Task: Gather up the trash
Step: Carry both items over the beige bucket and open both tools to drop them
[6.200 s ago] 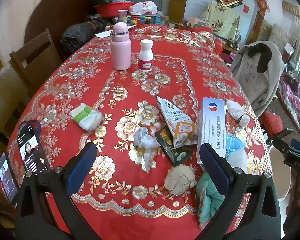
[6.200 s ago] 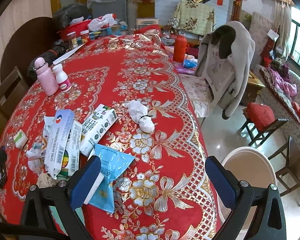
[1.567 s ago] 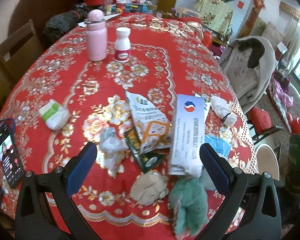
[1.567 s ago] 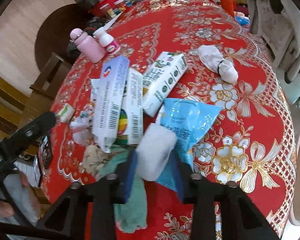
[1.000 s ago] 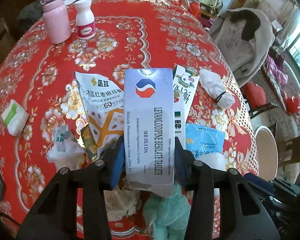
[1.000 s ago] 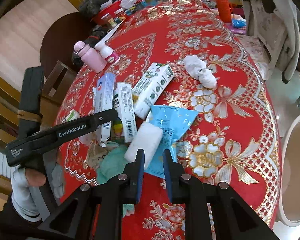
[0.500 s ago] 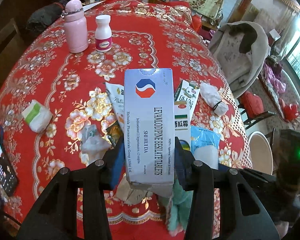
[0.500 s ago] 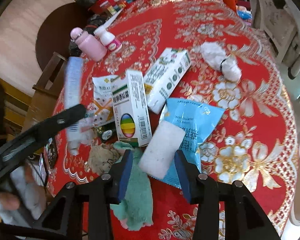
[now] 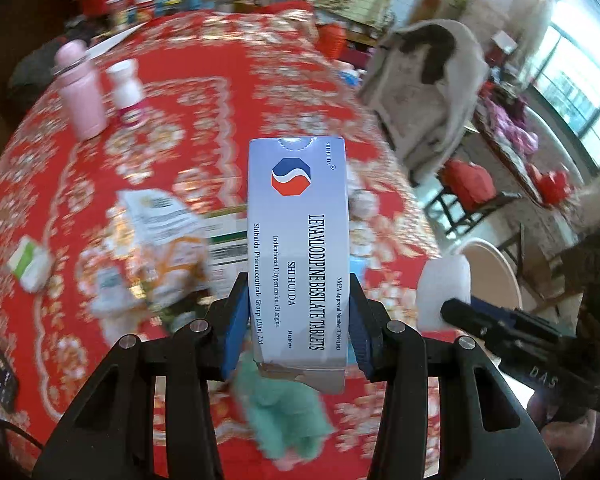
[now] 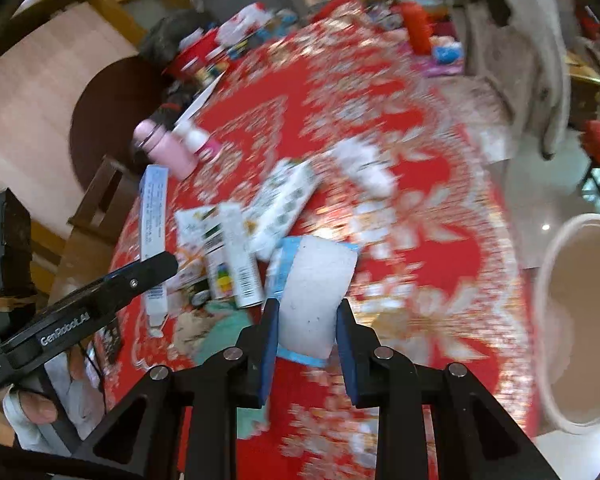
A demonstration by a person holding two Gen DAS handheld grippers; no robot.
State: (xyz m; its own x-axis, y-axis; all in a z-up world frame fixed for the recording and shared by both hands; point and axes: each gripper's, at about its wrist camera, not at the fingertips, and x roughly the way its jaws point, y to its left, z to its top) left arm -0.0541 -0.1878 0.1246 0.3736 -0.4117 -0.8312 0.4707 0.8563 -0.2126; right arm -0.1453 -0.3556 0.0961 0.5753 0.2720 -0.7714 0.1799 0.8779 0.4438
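Observation:
My left gripper (image 9: 296, 312) is shut on a long blue-and-white tablet box (image 9: 298, 220) and holds it upright above the red flowered tablecloth (image 9: 220, 60). In the right wrist view the same box (image 10: 153, 208) stands in the left gripper (image 10: 158, 266) at the left. My right gripper (image 10: 306, 320) has its jaws closing on a white foam block (image 10: 316, 280), with the pads pressing its sides. That block (image 9: 438, 292) also shows at the right of the left wrist view. A beige bin (image 10: 580, 320) stands on the floor beside the table.
Still on the table are a blue packet (image 10: 284, 256), a carton (image 10: 288, 204), a small medicine box (image 10: 236, 256), a snack bag (image 9: 160, 220), a teal cloth (image 9: 284, 412), a pink bottle (image 9: 82, 96) and a white bottle (image 9: 126, 88). A coat-draped chair (image 9: 432, 92) is beyond.
Both grippers have risen from the table with their loads. The right one closed on the foam block again and lifted it off the blue packet. Both views swung toward the bin.

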